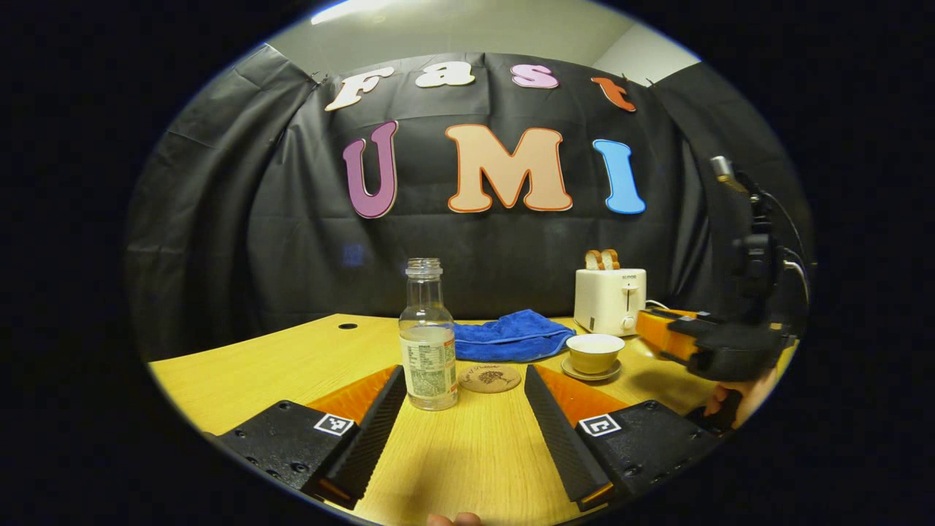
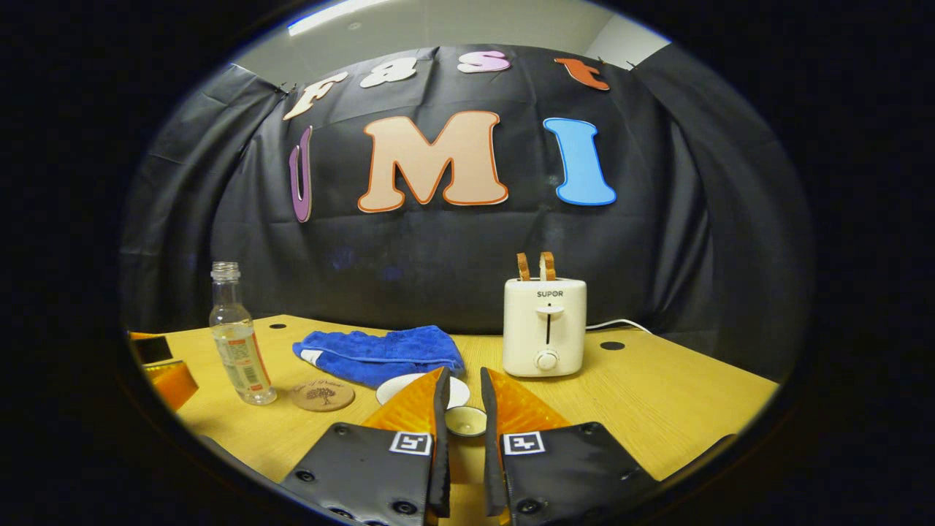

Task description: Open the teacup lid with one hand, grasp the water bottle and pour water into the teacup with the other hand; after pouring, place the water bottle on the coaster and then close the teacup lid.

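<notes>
A white toaster point(image 2: 544, 326) is seen a little right of the middle of the right gripper view, standing upright on the yellow wooden surface point(image 2: 657, 402). Two slices of toast point(image 2: 535, 266) are stuck up out of its top. A white cord point(image 2: 617, 323) is seen running from its right side. A blue cloth point(image 2: 380, 354) is laid crumpled on the surface, left of the toaster. In the left gripper view, the cloth point(image 1: 511, 334) is seen in the middle and the toaster point(image 1: 610, 299) right of it. Small dark holes point(image 2: 612, 345) are seen in the surface.
</notes>
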A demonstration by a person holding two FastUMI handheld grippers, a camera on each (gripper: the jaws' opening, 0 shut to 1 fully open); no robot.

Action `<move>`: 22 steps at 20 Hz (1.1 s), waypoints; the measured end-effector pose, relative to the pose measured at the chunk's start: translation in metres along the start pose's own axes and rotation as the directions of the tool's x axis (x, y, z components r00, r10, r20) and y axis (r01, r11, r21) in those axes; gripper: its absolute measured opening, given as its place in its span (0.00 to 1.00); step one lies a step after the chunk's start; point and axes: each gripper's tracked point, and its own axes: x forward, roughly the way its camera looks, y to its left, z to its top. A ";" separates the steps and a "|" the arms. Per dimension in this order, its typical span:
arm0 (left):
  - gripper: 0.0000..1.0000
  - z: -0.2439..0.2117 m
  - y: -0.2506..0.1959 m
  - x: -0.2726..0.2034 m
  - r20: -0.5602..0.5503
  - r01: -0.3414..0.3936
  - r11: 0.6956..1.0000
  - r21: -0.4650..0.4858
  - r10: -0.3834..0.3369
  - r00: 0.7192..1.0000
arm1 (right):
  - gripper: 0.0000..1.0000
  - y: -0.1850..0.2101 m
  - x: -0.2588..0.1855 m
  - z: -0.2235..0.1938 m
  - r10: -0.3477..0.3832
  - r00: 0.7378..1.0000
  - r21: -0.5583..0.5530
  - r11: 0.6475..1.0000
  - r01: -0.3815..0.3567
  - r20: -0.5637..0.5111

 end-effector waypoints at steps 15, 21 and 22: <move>0.95 -0.002 0.032 0.064 -0.004 -0.034 0.999 0.008 0.034 0.999 | 0.22 -0.012 -0.073 0.004 0.059 0.998 0.002 0.998 -0.059 -0.001; 0.95 -0.001 0.035 0.086 -0.002 -0.035 0.999 0.041 0.035 0.999 | 0.21 -0.012 -0.074 0.004 0.058 0.998 0.002 0.998 -0.058 -0.001; 0.95 -0.003 0.037 0.089 -0.005 -0.037 0.998 0.051 0.038 0.999 | 0.21 -0.012 -0.074 0.004 0.058 0.998 0.002 0.998 -0.058 -0.001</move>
